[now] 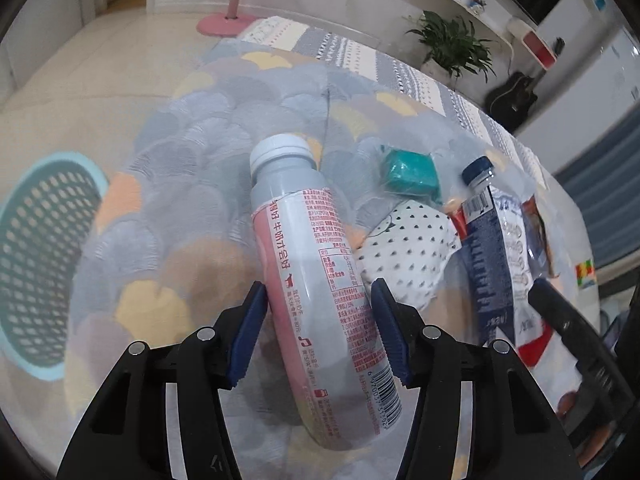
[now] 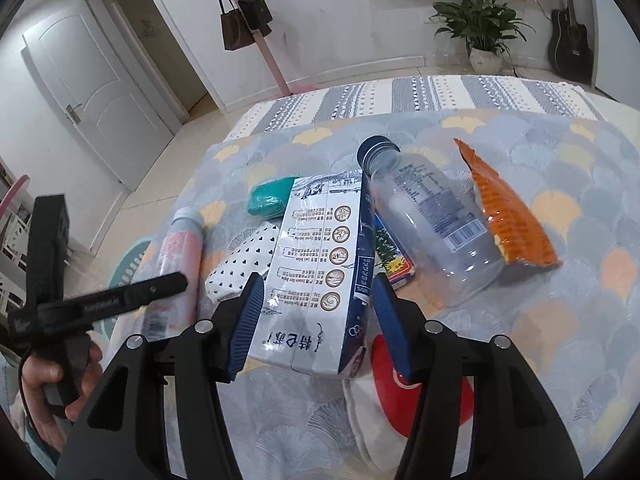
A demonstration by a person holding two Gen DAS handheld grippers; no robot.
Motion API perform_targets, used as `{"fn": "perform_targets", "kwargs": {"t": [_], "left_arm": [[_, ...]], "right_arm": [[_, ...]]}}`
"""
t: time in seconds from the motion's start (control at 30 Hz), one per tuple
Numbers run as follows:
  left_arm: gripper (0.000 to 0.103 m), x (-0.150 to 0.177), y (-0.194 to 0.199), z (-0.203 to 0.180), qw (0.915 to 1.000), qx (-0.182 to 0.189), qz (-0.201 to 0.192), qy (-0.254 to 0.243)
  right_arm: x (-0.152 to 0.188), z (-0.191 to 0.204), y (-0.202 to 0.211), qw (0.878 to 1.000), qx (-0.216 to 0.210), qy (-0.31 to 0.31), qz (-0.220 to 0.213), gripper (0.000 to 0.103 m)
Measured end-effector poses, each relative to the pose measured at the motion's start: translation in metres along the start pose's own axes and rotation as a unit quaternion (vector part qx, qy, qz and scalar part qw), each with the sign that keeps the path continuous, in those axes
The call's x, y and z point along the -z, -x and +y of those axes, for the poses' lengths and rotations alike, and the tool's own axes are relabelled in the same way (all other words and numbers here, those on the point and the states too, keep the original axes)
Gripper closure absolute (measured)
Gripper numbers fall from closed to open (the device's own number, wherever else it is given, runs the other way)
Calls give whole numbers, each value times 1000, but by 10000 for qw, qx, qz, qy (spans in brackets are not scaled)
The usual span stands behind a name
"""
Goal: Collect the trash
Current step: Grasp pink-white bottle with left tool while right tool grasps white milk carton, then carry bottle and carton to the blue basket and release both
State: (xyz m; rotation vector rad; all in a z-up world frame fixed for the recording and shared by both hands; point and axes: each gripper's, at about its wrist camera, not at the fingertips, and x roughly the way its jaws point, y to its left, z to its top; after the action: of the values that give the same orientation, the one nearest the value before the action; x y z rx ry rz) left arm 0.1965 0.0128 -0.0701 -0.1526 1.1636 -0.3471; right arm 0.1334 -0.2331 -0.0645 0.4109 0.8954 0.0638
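At the far left of the left wrist view, a teal mesh trash basket [image 1: 44, 264] stands on the floor beside the bed [image 1: 192, 184], whose cover has a scalloped grey and yellow pattern. Lower centre, the left hand-held gripper [image 1: 318, 300] has its blue pads against both sides of a pink-labelled milk drink bottle [image 1: 316, 272], clamped on it. Right of that lie a heart-dotted white packet [image 1: 408, 248] and a teal wrapped lump [image 1: 408, 172].

At lower left of the right wrist view, a hand [image 2: 44, 384] holds the other tool. Centre, the right hand-held gripper [image 2: 318, 300] straddles a blue-and-white milk carton [image 2: 320, 276]; the left pad touches, the right stands just apart. Further right lie a clear plastic bottle [image 2: 432, 216] and an orange snack wrapper [image 2: 508, 220].
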Motion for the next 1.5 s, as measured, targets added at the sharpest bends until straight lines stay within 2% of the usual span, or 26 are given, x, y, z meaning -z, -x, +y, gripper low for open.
{"fn": "perform_targets", "kwargs": {"t": [0.1,0.17,0.2,0.3,0.43,0.63,0.8,0.9,1.0,1.27,1.5], "left_arm": [[43,0,-2,0,10000,-11,-27,29],[40,1,-8,-1,9998,-160,-28,80],[40,1,-12,-2,9997,-219,2,97],[52,0,-16,-5,9991,-417,-20,66],[55,3,-12,-1,9987,-491,-91,38],[55,4,6,17,9971,-626,-421,108],[55,3,18,30,9966,-521,-592,257],[56,1,25,32,9956,-498,-744,266],[56,0,32,37,9945,-456,-879,334],[56,-1,49,47,9906,-383,-1214,495],[56,-3,82,61,9817,-209,-1739,749]], "right_arm": [[-1,4,0,10000,26,0,-17,50],[-3,7,0,10000,75,24,-12,50],[-3,8,-1,9999,98,23,-3,48],[-5,12,-6,9998,210,26,34,40],[-8,17,-16,9989,450,66,144,33],[-11,19,-39,9939,1013,-16,429,33],[-8,14,-47,9929,1084,-117,479,34],[-8,16,-48,9924,1130,-81,475,45],[-8,19,-48,9924,1139,-33,461,45],[-10,29,-30,9935,1133,62,128,46],[-24,61,8,9957,651,356,-561,46]]}}
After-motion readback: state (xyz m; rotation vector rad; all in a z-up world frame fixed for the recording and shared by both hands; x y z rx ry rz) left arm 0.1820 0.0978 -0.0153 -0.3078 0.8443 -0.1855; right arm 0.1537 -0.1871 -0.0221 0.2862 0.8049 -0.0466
